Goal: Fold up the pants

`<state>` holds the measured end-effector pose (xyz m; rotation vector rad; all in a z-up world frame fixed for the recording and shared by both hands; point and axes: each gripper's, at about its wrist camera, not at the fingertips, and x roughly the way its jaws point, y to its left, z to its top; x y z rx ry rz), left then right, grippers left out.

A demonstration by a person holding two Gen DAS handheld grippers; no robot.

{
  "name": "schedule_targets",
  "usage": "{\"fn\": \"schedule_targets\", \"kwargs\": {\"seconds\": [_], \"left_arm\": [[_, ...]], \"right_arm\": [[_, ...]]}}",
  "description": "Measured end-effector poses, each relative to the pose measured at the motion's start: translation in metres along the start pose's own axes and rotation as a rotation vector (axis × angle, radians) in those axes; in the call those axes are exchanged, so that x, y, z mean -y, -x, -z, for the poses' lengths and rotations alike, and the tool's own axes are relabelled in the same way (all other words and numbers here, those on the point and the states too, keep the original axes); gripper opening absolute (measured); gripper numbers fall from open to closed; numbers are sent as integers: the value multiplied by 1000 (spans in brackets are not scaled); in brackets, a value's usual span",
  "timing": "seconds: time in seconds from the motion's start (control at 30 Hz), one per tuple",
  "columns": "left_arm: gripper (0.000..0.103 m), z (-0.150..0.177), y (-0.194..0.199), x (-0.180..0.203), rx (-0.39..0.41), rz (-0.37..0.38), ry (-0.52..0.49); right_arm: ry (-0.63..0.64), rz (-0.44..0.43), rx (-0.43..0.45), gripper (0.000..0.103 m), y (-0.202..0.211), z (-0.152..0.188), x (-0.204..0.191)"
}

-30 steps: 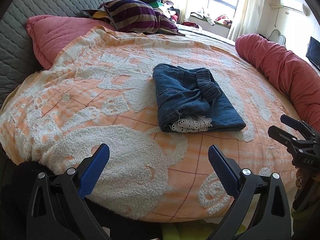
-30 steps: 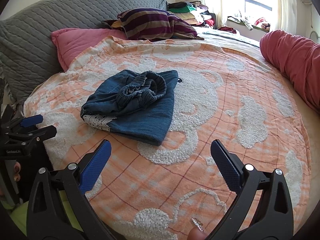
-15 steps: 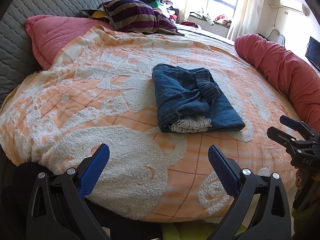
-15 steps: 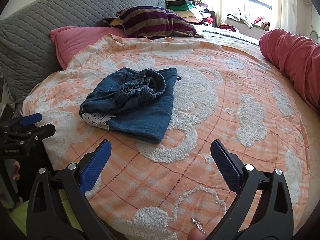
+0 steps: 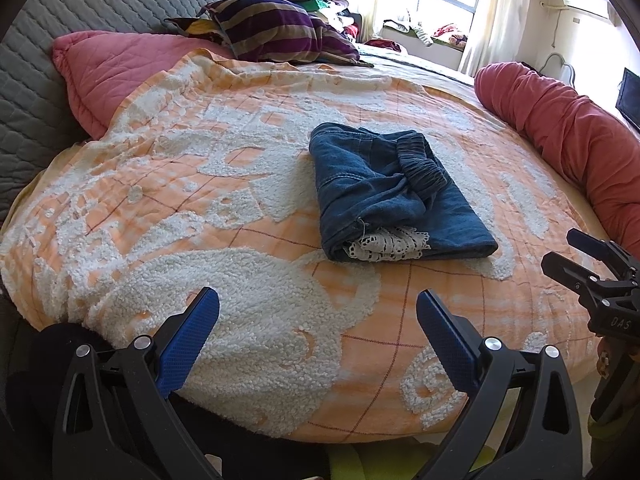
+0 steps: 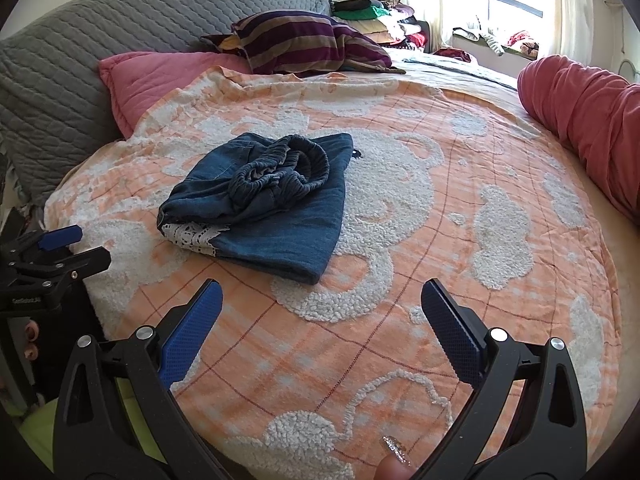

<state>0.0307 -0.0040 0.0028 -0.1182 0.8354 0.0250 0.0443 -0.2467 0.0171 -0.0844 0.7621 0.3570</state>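
Note:
Blue denim pants (image 5: 384,196) with a white lace hem lie folded into a small stack in the middle of the orange-and-white bedspread (image 5: 224,184); they also show in the right wrist view (image 6: 264,204). My left gripper (image 5: 318,308) is open and empty, held back at the bed's near edge, well short of the pants. My right gripper (image 6: 322,300) is open and empty, also near the front edge. Each gripper shows at the side of the other's view: the right one (image 5: 576,256) and the left one (image 6: 76,246).
A pink pillow (image 5: 120,68) and grey quilted headboard (image 5: 80,4) are at the back left. A striped purple pillow (image 5: 276,32) lies at the back. A red bolster (image 5: 568,120) runs along the right edge. Piled clothes (image 6: 384,20) sit by the window.
Both grippers stay open and nearly still, with only a slight drift of the views. The folded pants have not moved.

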Motion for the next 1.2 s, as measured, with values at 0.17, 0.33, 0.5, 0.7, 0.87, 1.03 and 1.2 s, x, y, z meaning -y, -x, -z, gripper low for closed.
{"fn": "schedule_targets", "kwargs": {"seconds": [0.17, 0.33, 0.5, 0.7, 0.87, 1.03, 1.2], "left_arm": [[98, 0, -1, 0, -5, -7, -2], [98, -1, -2, -1, -15, -27, 1], [98, -3, -3, -3, -23, -42, 6], [98, -6, 4, -12, 20, -15, 30], [98, -19, -11, -31, -4, -26, 75], [98, -39, -43, -66, -49, -107, 126], [98, -77, -88, -131, -113, -206, 200]], "right_arm": [[-3, 6, 0, 94, 1, 1, 3], [-5, 11, 0, 94, 0, 1, 4], [-7, 20, -2, 94, 0, 1, 7], [-30, 39, -6, 94, -4, 2, 15], [-70, 72, -14, 94, -11, 3, 35], [-135, 147, -12, 94, -19, 0, 74], [-248, 285, -30, 94, -33, -5, 151]]}}
